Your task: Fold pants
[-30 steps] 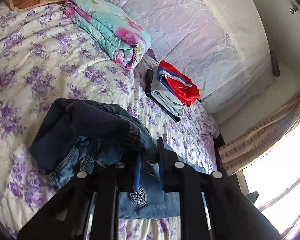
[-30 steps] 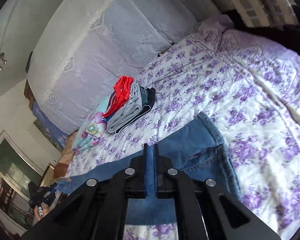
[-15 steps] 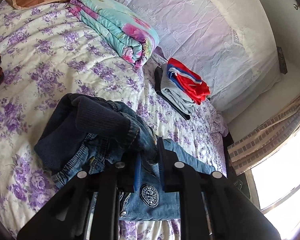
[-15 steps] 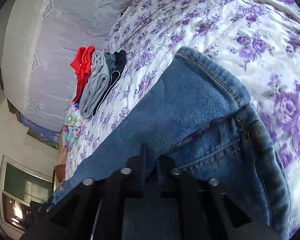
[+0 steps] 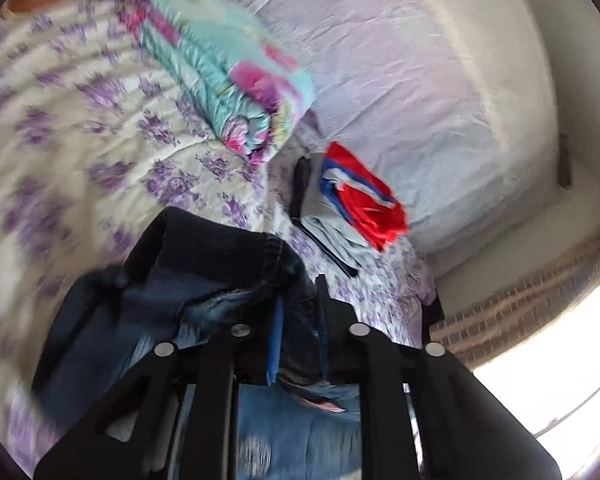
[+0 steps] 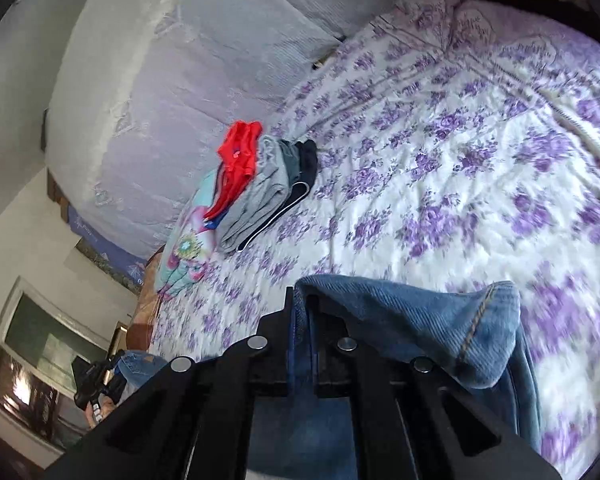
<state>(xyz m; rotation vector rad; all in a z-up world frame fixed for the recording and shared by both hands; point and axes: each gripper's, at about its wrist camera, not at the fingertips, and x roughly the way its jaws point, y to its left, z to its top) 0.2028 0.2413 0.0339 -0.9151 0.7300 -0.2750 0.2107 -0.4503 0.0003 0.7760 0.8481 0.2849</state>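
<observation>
Denim fills the narrow gap of the left gripper (image 5: 298, 300): in the left wrist view its jaws, which have just eased apart slightly, pinch a bunched fold of the blue jeans (image 5: 204, 280), lifted over the floral bedspread (image 5: 80, 128). Behind lie a rolled quilt (image 5: 228, 80) and folded clothes (image 5: 352, 208). In the right wrist view, the right gripper (image 6: 300, 300), its jaws likewise just loosening a little, clamps a denim edge, the jeans (image 6: 420, 324) draping rightward above the bedspread (image 6: 460, 168).
</observation>
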